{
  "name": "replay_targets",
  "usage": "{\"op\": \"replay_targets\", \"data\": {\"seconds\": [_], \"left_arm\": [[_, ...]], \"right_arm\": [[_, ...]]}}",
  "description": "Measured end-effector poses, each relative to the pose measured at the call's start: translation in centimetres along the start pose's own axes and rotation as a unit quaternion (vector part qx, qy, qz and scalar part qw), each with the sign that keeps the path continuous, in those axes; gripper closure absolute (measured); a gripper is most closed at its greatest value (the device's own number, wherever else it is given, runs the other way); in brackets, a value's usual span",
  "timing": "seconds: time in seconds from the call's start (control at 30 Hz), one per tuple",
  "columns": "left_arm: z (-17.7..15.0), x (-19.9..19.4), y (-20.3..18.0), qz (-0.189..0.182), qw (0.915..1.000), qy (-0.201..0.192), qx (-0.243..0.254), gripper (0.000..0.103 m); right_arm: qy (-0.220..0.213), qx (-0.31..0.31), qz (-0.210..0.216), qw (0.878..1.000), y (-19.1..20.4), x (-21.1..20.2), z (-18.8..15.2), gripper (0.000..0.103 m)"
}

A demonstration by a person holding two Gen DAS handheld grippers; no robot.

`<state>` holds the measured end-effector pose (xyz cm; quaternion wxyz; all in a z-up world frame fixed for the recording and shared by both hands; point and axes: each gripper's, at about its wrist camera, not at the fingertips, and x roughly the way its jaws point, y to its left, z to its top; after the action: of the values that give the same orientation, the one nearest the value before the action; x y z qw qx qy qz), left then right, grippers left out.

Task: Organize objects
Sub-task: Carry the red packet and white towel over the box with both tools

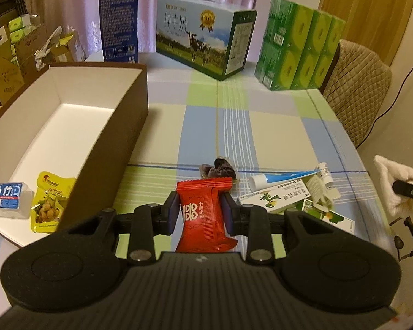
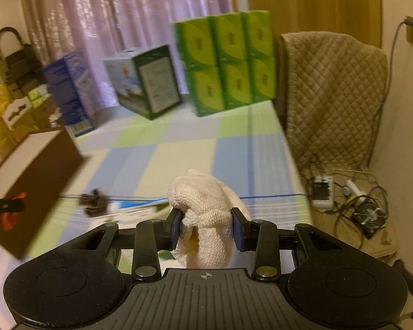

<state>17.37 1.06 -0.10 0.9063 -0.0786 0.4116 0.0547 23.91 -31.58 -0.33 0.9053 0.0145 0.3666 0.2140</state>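
My left gripper (image 1: 200, 209) is shut on a red snack packet (image 1: 202, 214), held above the checked tablecloth just right of the brown box (image 1: 129, 110). The box has a white inside and holds a yellow snack pouch (image 1: 48, 202) and a small tissue pack (image 1: 8, 196) near its front. My right gripper (image 2: 206, 224) is shut on a white cloth (image 2: 206, 203); this cloth (image 1: 396, 187) also shows at the right edge of the left wrist view. On the table lie a dark wrapped sweet (image 1: 221, 169), a toothpaste tube (image 1: 286, 177) and a green-and-white medicine carton (image 1: 278, 196).
At the back of the table stand a milk carton box (image 1: 203, 35), a tall blue box (image 1: 119, 18) and a green pack of tissue boxes (image 1: 300, 46). A chair with a quilted cover (image 2: 333, 96) is at the right. Cables and a power strip (image 2: 344, 195) lie beyond the table edge.
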Motion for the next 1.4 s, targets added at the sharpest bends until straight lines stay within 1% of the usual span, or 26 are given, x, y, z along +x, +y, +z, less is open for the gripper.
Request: {"op": "replay_targets", "data": {"seconds": [0.2, 0.4, 0.63, 0.83, 1.17, 1.4], "left_arm": [[0.0, -2.4, 2.0, -0.010, 0.9998, -0.015, -0.005, 0.075], [-0.2, -4.6, 5.1, -0.007, 0.9995, -0.027, -0.017, 0.075], [-0.4, -6.6, 9.5, 0.013, 0.9985, -0.037, -0.037, 0.075], [-0.4, -7.7, 13.2, 0.027, 0.9975, -0.041, -0.050, 0.075], [0.4, -7.7, 18.7, 0.043, 0.9963, -0.045, -0.060, 0.075], [1.5, -6.6, 21.8, 0.048, 0.9964, -0.041, -0.055, 0.075]], "right_arm": [[0.000, -0.013, 0.045, 0.999, 5.0, -1.1, -0.3, 0.069], [0.007, -0.038, 0.101, 0.994, 10.6, -0.8, -0.3, 0.069], [0.016, -0.075, 0.173, 0.982, 18.0, 0.5, -0.3, 0.069], [0.020, -0.106, 0.217, 0.970, 23.7, 2.3, 0.1, 0.069], [0.020, -0.143, 0.251, 0.957, 31.6, 6.0, 1.1, 0.069], [0.020, -0.162, 0.250, 0.954, 35.9, 8.6, 1.9, 0.069]]}}
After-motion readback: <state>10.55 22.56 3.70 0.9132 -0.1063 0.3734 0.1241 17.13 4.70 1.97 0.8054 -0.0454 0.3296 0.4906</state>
